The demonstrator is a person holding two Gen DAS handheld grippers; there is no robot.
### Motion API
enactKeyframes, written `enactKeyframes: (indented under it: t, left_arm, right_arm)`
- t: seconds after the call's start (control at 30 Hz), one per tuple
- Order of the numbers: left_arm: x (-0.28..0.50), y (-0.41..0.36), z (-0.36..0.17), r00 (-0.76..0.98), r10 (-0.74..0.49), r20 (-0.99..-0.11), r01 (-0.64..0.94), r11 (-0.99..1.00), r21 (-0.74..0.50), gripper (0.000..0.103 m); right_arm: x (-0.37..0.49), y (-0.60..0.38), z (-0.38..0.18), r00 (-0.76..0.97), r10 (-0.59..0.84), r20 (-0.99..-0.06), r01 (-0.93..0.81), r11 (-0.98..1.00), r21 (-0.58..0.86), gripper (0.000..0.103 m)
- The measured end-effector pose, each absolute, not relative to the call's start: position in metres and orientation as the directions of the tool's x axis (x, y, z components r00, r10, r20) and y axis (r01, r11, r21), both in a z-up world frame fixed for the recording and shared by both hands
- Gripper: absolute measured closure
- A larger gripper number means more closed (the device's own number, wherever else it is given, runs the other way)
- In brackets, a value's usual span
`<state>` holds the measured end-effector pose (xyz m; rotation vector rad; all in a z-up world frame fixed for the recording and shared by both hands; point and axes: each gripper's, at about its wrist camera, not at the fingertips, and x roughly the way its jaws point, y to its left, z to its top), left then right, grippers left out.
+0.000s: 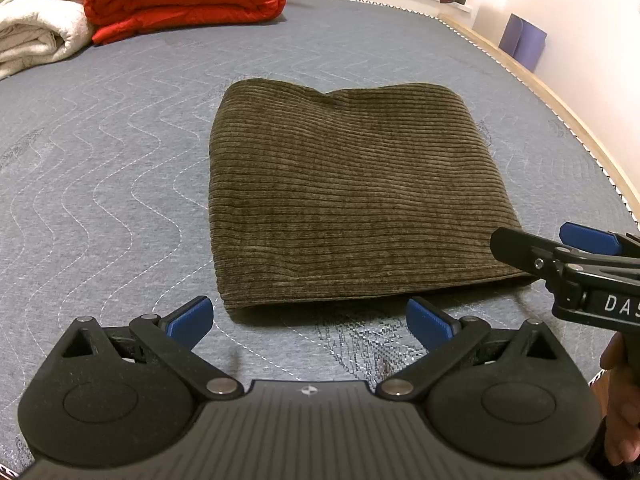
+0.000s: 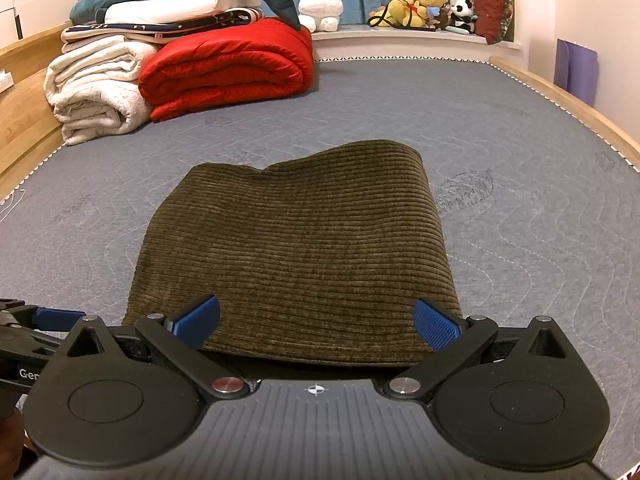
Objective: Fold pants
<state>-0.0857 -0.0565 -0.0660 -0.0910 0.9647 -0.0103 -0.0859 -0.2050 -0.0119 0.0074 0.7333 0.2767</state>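
one folded pair of pants, two spread grippers

one pair of olive corduroy pants (image 1: 352,196) is seen folded into a compact rectangle on the grey quilted mattress (image 1: 100,168). two grippers are counted. the left gripper (image 1: 310,322) is held with jaws wide apart, just short of the near fold, nothing between them. the right gripper (image 2: 316,322) is likewise spread, its pads over the near edge, gripping nothing. one red quilt (image 2: 228,72) and one cream blanket (image 2: 96,92) are stacked far behind.
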Motion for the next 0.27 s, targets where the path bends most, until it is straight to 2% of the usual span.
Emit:
enactKeyframes:
  t: [0.27]
  left_arm:
    - [-0.0859, -0.0572, -0.0653, 0.573, -0.058, -0.818, -0.013, 0.997, -0.079, 0.000]
  right_arm:
    - [-0.0863, -0.2051, -0.0109, 0.709, 0.254, -0.658, -0.245, 0.964, 0.107, 0.001]
